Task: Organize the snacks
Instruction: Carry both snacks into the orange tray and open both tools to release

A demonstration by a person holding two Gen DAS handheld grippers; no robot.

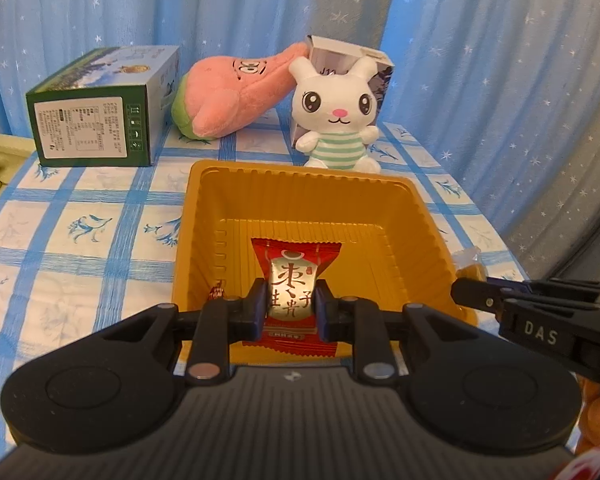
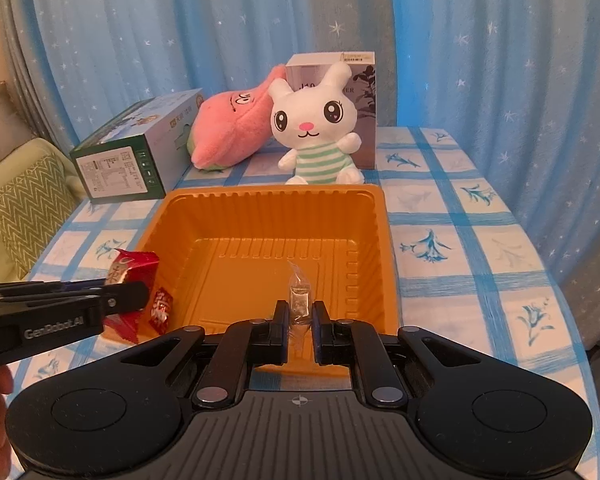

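A gold plastic tray [image 1: 300, 184] sits on the checked tablecloth; it also shows in the right wrist view [image 2: 260, 204]. My left gripper [image 1: 291, 306] is shut on a red snack packet [image 1: 296, 280] with a silver label, held over the tray's near side. A small red candy [image 1: 216, 292] lies in the tray's near left corner. My right gripper [image 2: 300, 320] is shut on a clear-wrapped candy [image 2: 299, 296] above the tray's near edge. In the right wrist view the left gripper [image 2: 132, 296] holds the red packet [image 2: 134, 266] at the tray's left side, with the small red candy [image 2: 162, 308] beside it.
At the back stand a green box [image 1: 96, 120] on its side, a pink plush [image 1: 236, 92], a white rabbit plush [image 1: 336, 120] and a grey box [image 1: 352, 56]. Blue star curtains hang behind. A green cushion [image 2: 24, 200] is at the left.
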